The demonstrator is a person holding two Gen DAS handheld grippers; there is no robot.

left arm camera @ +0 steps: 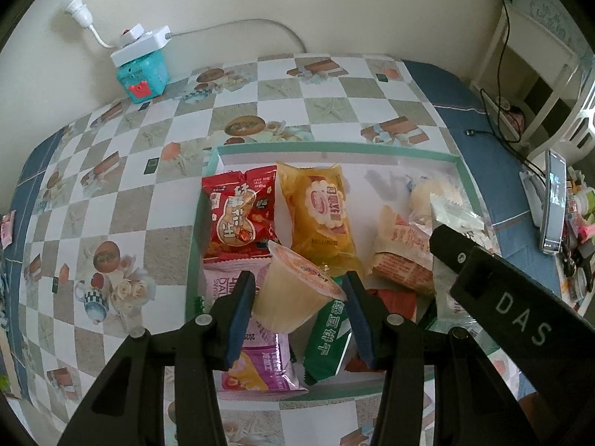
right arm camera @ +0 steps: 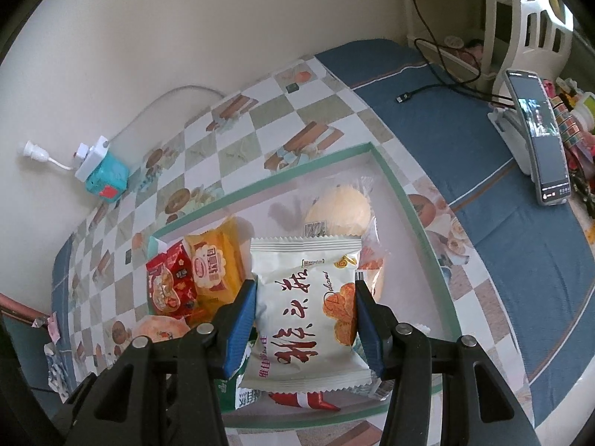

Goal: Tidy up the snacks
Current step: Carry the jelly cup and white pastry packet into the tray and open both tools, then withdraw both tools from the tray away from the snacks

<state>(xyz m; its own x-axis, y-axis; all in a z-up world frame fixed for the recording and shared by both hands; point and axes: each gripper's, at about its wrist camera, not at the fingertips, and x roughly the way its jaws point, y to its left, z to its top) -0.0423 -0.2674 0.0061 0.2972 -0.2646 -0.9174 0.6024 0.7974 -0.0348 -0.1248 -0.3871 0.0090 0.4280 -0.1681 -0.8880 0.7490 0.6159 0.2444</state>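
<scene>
Two grippers are working over a shallow box (left arm camera: pixel 469 182) with a green rim that is sitting on a checkered tablecloth (left arm camera: pixel 122 171). The left gripper (left arm camera: pixel 300 299) is clamping a jelly cup (left arm camera: pixel 297 293) between its blue pads, the cup tilting with its orange printed lid facing up and to the right, above a pink packet (left arm camera: pixel 256 368) and a green packet (left arm camera: pixel 327 338) lying at the near end of the box. The right gripper (right arm camera: pixel 305 310) is squeezing a white snack packet (right arm camera: pixel 306 316) with red lettering and a picture of golden pastries, holding it by its two sides over the box's near right part. Farther in, a red peanut packet (left arm camera: pixel 241 212) and a yellow cake packet (left arm camera: pixel 319 212) are lying side by side against the left wall, touching each other. A clear-wrapped pale bun (right arm camera: pixel 340 208) is resting at the far right end of the box. Beyond the box, a teal cube (left arm camera: pixel 143 78) with a white power strip (left arm camera: pixel 139 42) on top is standing against the wall. On the blue border of the cloth to the right, a phone (right arm camera: pixel 539 130) is leaning in a white stand, with a black cable (right arm camera: pixel 427 89) lying near it.
</scene>
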